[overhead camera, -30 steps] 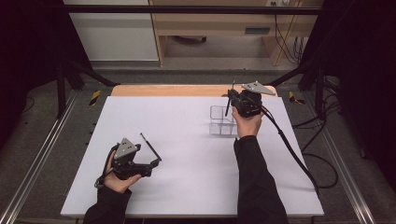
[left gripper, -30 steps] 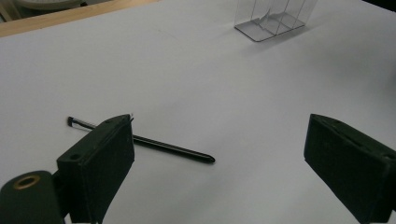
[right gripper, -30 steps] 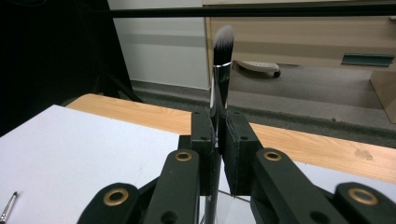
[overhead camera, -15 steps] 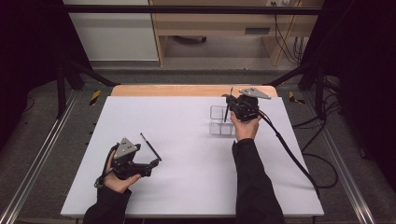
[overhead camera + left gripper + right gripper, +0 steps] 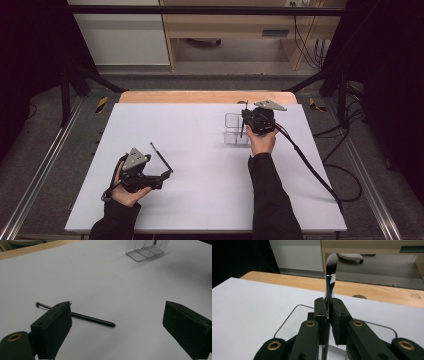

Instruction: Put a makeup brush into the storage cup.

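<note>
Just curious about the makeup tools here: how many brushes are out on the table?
2. One brush is clamped upright in the right gripper over the clear organizer. The other, a thin dark one, lies flat on the table by the left gripper.

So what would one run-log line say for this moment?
right gripper: shut on makeup brush, upright over clear organizer | left gripper: open, beside black pencil

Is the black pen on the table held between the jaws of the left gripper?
No, the black pen lies flat on the white table, and the left gripper stands open above it.
</note>
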A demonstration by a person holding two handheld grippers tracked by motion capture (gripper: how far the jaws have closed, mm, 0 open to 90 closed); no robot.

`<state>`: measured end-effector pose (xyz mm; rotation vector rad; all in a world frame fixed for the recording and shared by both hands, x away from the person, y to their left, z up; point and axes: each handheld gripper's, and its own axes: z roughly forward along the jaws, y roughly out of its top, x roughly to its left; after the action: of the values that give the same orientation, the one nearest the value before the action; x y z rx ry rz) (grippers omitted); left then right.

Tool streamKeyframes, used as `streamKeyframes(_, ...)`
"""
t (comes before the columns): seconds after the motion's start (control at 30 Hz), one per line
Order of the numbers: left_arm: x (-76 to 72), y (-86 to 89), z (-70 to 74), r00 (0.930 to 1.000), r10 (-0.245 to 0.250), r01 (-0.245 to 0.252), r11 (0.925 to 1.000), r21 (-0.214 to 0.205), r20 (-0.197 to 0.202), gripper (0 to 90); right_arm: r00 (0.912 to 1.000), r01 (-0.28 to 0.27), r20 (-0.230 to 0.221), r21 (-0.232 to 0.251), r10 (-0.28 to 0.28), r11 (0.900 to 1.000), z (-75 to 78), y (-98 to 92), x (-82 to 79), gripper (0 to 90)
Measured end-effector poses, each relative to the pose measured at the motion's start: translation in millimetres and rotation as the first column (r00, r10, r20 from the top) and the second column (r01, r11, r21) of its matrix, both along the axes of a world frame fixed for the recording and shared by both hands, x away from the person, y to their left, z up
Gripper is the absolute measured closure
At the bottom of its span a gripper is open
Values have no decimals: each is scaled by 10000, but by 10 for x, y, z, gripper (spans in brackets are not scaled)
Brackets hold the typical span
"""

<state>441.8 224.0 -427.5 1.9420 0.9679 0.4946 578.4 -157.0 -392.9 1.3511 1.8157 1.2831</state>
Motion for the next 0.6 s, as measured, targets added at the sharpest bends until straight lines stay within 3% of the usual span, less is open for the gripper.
streamKeyframes(0.6, 7, -6, -11, 10000, 1, 0, 10000, 53, -57, 80, 9974, -7, -720, -336, -17, 9994, -99, 7, -13, 817)
